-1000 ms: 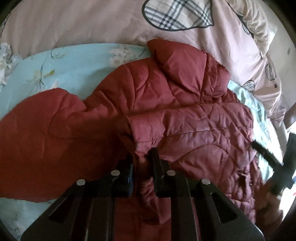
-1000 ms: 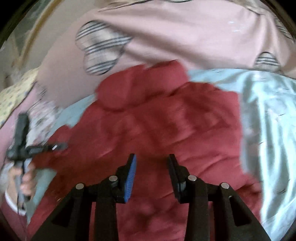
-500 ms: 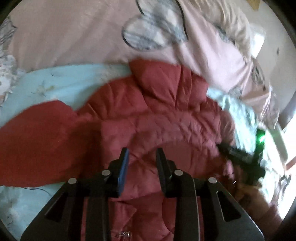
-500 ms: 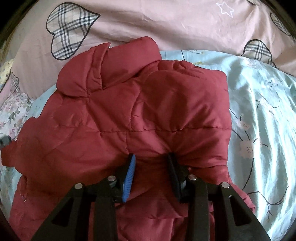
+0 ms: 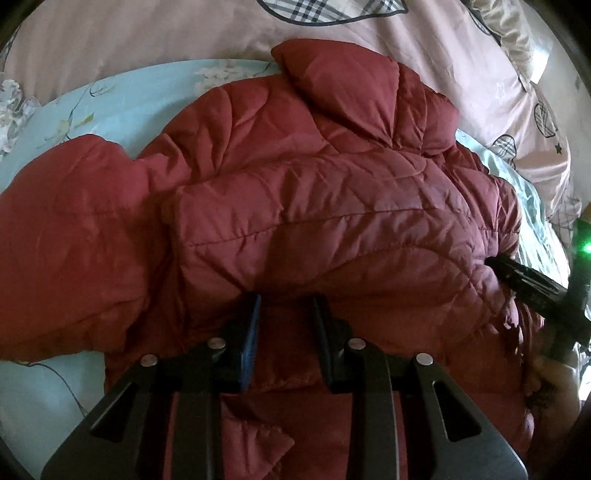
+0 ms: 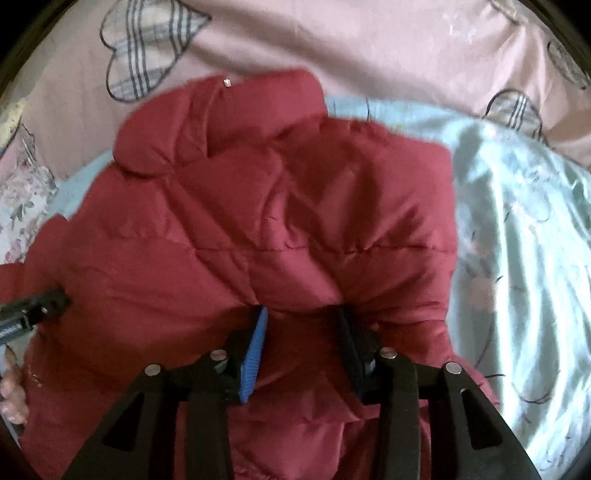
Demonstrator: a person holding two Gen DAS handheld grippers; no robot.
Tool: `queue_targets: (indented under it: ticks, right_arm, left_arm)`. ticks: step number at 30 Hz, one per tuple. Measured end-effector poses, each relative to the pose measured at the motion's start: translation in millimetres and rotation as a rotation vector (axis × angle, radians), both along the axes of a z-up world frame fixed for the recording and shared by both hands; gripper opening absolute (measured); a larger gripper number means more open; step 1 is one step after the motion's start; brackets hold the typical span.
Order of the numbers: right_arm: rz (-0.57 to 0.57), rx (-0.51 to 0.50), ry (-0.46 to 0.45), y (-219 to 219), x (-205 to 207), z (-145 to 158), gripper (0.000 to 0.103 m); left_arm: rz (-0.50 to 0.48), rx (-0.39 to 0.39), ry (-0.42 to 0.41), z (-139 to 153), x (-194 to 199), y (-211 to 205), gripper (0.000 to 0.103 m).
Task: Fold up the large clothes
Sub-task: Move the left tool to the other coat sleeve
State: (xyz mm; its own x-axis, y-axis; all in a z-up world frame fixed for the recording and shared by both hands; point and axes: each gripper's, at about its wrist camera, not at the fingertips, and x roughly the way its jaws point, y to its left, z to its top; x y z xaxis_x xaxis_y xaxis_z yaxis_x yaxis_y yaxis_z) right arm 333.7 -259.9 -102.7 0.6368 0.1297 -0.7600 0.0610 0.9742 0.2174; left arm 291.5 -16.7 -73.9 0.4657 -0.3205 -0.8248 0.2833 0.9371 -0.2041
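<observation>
Across the bed (image 5: 92,96), red jacket (image 5: 314,206) has one sleeve folded in; left claw (image 5: 286,325) and right claw (image 6: 301,332) apart, gripping nothing, more folds remain.

The puffy jacket (image 5: 314,206) is a deep maroon red with quilted stitch lines. Bed sheet (image 6: 517,229) is pale aqua with a faint floral print, and the far duvet (image 6: 332,33) is dusty pink with grey plaid hearts. Both tongs are black, blue pad (image 6: 254,354) on one finger.

A bed with a pale blue floral sheet (image 5: 122,92) carries a red jacket (image 5: 332,206) at centre and a pink quilt (image 5: 147,33) toward twelve o'clock.
</observation>
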Motion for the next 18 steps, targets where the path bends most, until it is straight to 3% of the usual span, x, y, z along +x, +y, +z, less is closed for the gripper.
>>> queue_targets:
  ticks: [7,13,18]
  right_arm:
    - [-0.005,0.001,0.001,1.4,3.0,1.4,0.041]
    - [-0.016,0.075,-0.036,-7.0,-15.3,21.1,0.042]
    - [0.017,0.112,-0.067,-1.3,-35.0,39.8,0.042]
  left_arm:
    - [0.007,-0.038,0.008,-1.8,0.9,3.1,0.026]
    - [0.042,-0.115,0.022,12.5,-8.7,24.3,0.027]
    - [0.061,-0.146,0.01,21.4,-24.4,39.8,0.036]
